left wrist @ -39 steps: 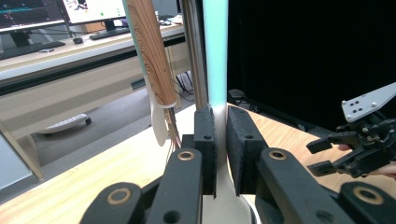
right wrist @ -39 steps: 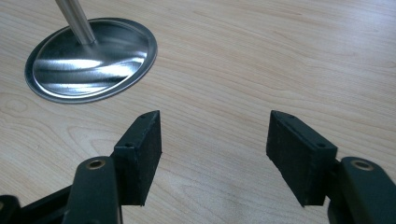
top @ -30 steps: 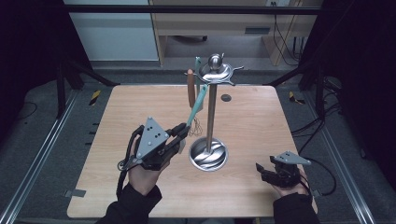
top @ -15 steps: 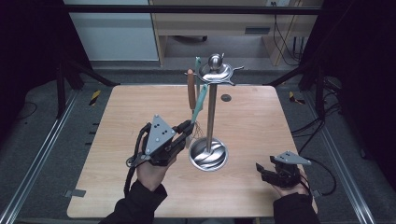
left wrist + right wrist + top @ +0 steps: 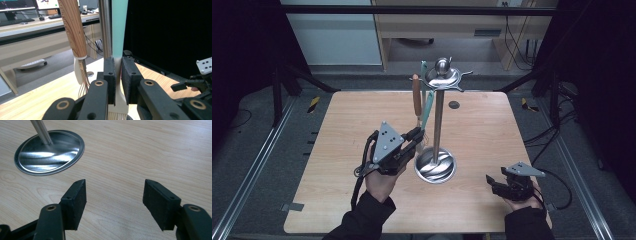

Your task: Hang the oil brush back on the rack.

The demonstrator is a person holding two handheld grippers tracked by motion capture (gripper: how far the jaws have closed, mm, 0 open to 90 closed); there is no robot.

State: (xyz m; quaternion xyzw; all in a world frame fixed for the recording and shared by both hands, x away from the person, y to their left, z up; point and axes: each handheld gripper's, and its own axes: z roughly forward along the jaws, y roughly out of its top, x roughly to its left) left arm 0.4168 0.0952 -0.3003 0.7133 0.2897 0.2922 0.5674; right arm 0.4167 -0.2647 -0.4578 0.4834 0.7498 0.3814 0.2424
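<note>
Desk (image 5: pixel 337 150): steel rack (image 5: pixel 438 120) stands just right of our left tongs (image 5: pixel 115 75), which clench the teal brush (image 5: pixel 119 30) hanging off the rack beside a wooden-handled whisk (image 5: pixel 73 27). Right tongs (image 5: pixel 115 195) released, idle. Step: unhooking; next, we judge, lift the brush clear.

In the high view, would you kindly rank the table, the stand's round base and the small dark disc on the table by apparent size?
1. The table, by far the largest.
2. The stand's round base.
3. The small dark disc, smallest; it lies farther from the camera, but the gap looks too big for that to change the order.
</note>
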